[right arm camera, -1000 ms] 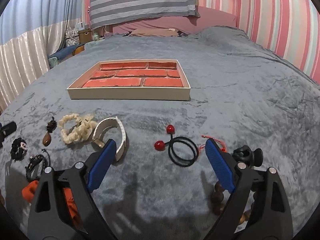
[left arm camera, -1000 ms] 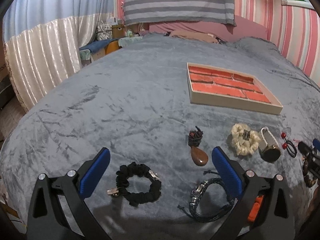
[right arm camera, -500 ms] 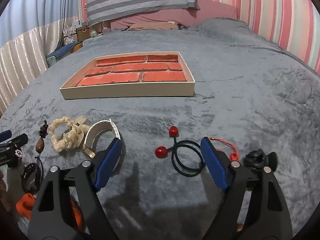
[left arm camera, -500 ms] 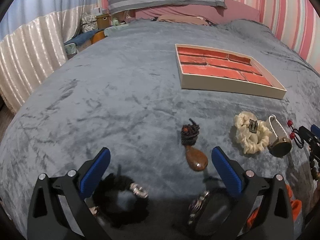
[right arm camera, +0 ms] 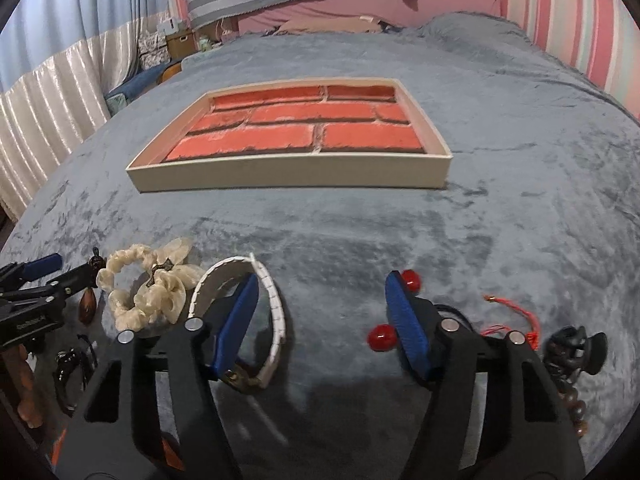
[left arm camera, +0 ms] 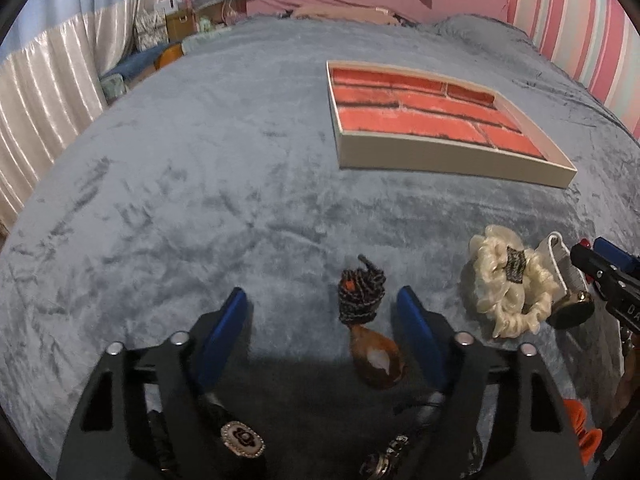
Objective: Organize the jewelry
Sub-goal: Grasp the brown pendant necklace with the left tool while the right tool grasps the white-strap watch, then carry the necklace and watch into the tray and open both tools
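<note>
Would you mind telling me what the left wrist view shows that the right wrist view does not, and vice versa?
Only the left wrist view shows the oval black-and-white brooch under the open left gripper.

Only the right wrist view shows the black hair tie with red beads, the thin red cord and the black claw clip.

Both show the cream tray with brick-red lining, the cream scrunchie, the white band and the brown teardrop pendant.

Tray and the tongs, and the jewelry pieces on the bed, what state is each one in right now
Tray: empty, flat on bedspread.
Left tongs: open, holding nothing.
Right tongs: open, holding nothing.
Cream scrunchie: loose on bedspread.
Brown teardrop pendant: lying flat.
White bracelet: standing on edge.
</note>
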The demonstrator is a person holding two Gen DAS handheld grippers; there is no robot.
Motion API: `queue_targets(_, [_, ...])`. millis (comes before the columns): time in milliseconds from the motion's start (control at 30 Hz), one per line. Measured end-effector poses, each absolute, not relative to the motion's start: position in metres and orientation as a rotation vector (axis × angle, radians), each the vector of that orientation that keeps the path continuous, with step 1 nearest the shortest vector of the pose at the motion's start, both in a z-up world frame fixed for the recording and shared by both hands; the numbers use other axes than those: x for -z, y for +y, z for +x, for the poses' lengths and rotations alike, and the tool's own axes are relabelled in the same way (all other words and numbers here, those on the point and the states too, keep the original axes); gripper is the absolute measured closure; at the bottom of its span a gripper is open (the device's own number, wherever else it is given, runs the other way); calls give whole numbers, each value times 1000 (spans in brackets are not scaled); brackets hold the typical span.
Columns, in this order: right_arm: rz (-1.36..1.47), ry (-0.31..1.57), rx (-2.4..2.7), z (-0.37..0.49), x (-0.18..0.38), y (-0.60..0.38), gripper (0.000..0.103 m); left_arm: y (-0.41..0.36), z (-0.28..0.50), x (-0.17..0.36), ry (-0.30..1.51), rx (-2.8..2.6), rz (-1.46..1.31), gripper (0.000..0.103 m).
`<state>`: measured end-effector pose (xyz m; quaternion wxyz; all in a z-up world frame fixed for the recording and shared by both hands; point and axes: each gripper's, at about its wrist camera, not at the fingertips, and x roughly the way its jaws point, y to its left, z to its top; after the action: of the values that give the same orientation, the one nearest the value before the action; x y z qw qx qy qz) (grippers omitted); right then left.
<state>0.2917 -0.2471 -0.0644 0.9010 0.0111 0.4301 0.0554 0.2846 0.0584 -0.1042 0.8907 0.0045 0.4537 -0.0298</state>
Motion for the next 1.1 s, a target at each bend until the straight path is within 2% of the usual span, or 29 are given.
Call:
queue_targets(100, [24,919,-122,294,70,-244,46,61,287,108,958,75,-4,37])
queue_targets(267, [67,963,-151,301,75,-245,61,57,292,112,969,87,18,45])
queue_targets(333, [70,972,-160,303,76,-243,69,56,294,113,970,92,24,57])
queue_targets(367, [70,978,-170,303,76,-242,72,56,294,113,969,95,23,60])
queue_targets(467, [82,994,-201,307,77,-238,88,55,296,113,969,107,21,74])
queue_targets(500, [90,1000,-216,307,78,-237,94,55,296,113,967,105,23,76])
queue_targets(800, [105,962,-244,304,70,-242,96,52,292,104,936,96,24,80])
queue_targets(1100, [130,880,-233,319,41,-266,96,42,301,55,838,105,12,81])
